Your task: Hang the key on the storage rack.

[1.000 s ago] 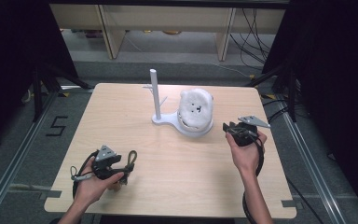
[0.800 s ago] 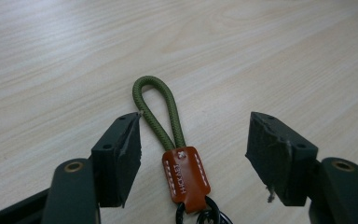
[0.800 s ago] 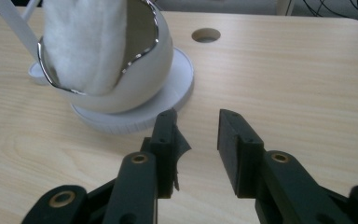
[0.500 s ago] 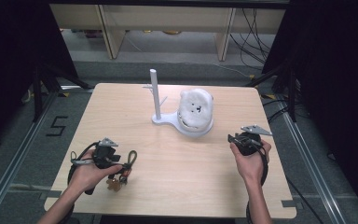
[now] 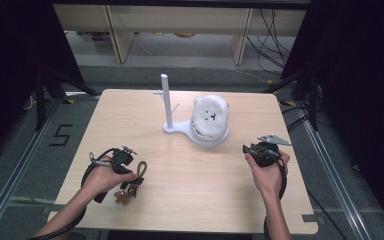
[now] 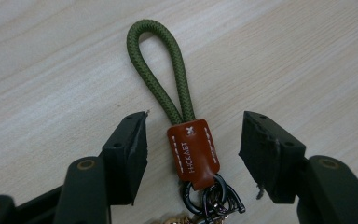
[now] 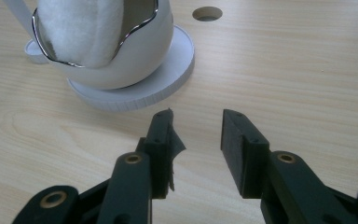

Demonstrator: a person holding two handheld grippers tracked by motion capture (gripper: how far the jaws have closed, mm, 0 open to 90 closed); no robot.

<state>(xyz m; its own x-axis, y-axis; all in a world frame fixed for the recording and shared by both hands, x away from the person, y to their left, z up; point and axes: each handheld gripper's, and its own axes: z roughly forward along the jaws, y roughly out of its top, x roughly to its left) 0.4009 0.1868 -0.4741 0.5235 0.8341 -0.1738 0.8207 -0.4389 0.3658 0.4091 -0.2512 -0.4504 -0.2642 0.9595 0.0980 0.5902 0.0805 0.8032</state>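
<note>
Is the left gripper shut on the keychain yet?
No, open. The left gripper has just been closing, but both pads stand clear of the brown leather tab of the keychain, which lies flat on the table.

A white stand point(image 5: 167, 107) with an egg-shaped, perhaps padded holder point(image 5: 209, 119) sits on the table point(image 5: 205, 185).

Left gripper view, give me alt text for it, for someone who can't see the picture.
A keychain with an olive-green cord loop and a brown leather tab lies flat on a light wooden table, between the two black jaws of the left gripper. The jaws have just been closing but stand apart from the tab on both sides. Dark metal rings hang below the tab.
</note>
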